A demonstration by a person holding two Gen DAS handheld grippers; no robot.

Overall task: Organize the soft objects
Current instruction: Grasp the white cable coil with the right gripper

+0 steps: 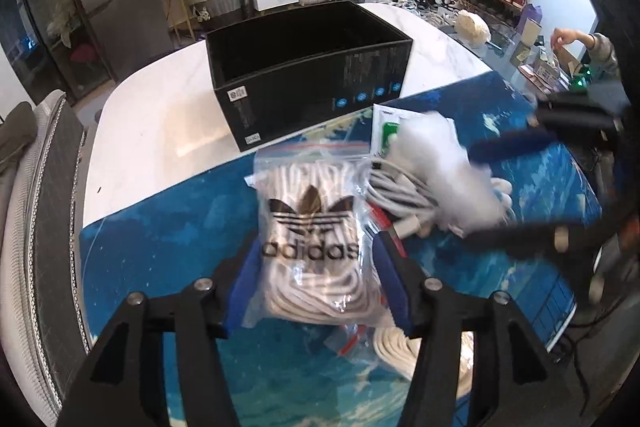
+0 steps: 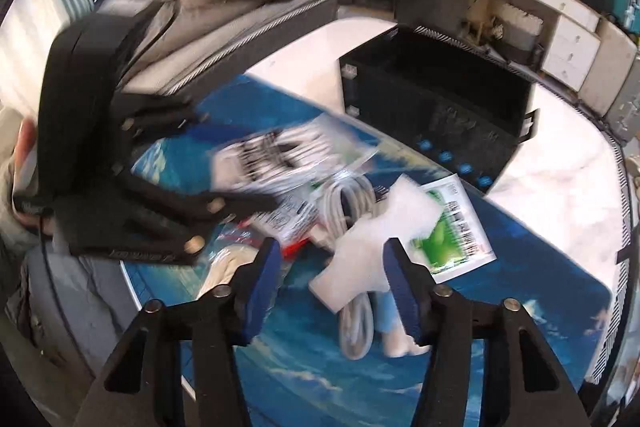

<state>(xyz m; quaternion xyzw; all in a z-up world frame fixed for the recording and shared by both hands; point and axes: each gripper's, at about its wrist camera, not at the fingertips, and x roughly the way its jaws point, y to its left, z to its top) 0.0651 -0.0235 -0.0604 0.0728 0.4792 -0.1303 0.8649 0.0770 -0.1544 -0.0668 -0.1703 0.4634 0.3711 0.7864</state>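
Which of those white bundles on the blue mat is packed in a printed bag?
The cream rope bundle in the zip bag with the black trefoil logo, between the left gripper's fingers; the grey-white cable coil beside it lies bare.

The word "adidas" under a black trefoil logo is read on the clear zip-seal plastic bag of white cord (image 1: 310, 239). Fine white print on the open black cardboard box (image 1: 308, 75) and the green-and-white packet (image 2: 452, 227) is seemingly too blurred to be read.

Both wrist views downward, sharing mat (image 1: 168, 251)
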